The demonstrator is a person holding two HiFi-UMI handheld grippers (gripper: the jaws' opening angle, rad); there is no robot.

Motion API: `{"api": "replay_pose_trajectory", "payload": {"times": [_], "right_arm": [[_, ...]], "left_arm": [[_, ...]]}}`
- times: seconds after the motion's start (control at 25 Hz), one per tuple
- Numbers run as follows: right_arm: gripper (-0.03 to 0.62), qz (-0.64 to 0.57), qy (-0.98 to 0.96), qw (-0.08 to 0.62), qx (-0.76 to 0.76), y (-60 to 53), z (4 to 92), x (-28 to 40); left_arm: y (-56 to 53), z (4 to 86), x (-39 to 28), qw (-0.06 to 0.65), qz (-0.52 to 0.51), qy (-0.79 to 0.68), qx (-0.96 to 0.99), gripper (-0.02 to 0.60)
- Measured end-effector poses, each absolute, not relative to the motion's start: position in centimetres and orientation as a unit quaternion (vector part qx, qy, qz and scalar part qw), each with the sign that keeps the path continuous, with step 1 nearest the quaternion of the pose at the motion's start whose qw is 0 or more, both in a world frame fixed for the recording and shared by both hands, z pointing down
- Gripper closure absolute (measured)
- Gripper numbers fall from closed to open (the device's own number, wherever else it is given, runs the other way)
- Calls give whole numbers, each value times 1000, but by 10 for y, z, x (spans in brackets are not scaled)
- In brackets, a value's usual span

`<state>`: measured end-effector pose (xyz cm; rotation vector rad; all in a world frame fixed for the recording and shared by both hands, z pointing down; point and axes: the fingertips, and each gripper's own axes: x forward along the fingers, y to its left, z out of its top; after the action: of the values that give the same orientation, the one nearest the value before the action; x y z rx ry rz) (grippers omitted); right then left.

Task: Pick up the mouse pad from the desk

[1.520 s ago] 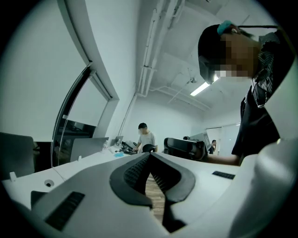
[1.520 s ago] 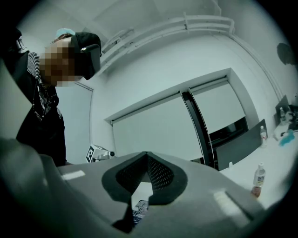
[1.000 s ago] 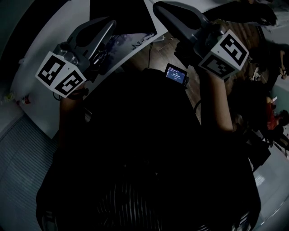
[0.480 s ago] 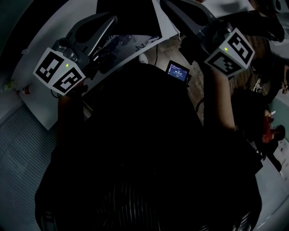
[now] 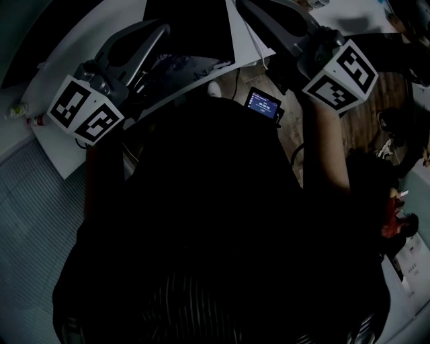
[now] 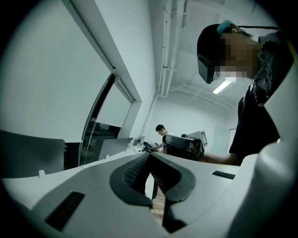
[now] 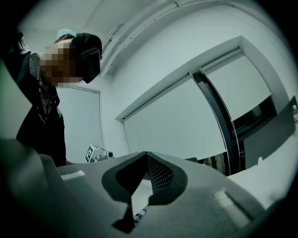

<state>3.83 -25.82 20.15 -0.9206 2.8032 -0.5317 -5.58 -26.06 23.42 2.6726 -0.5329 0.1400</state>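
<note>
In the head view a flat black mouse pad (image 5: 191, 23) lies on the white desk (image 5: 74, 54) at the top edge, partly cut off. A patterned sheet (image 5: 185, 67) shows just below it. My left gripper (image 5: 163, 28) is held over the desk's near edge and points toward the pad. In the left gripper view its jaws (image 6: 150, 155) meet at the tips with nothing between them. My right gripper (image 5: 240, 5) reaches in from the right, above the pad's right corner. Its jaws (image 7: 146, 154) are shut and empty.
A small device with a lit screen (image 5: 263, 106) hangs at my chest. A small white object (image 5: 213, 87) sits by the desk edge. Wooden floor (image 5: 363, 127) lies to the right, grey carpet (image 5: 33, 215) to the left. A person (image 6: 160, 132) stands far off.
I have turned and shifted along the desk with both grippers. The desk edge and black pad slid right in the head view, and more grey carpet shows at the left. Both jaws stay shut.
</note>
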Motion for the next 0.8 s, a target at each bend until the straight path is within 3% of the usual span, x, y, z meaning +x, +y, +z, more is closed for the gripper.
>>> {"api": "replay_pose_trajectory", "payload": {"times": [0.8], "right_arm": [[589,-244,936,81,-242,-273,260,54]], "left_arm": [[-247,269,-67,251,90,-297,917,574]]}}
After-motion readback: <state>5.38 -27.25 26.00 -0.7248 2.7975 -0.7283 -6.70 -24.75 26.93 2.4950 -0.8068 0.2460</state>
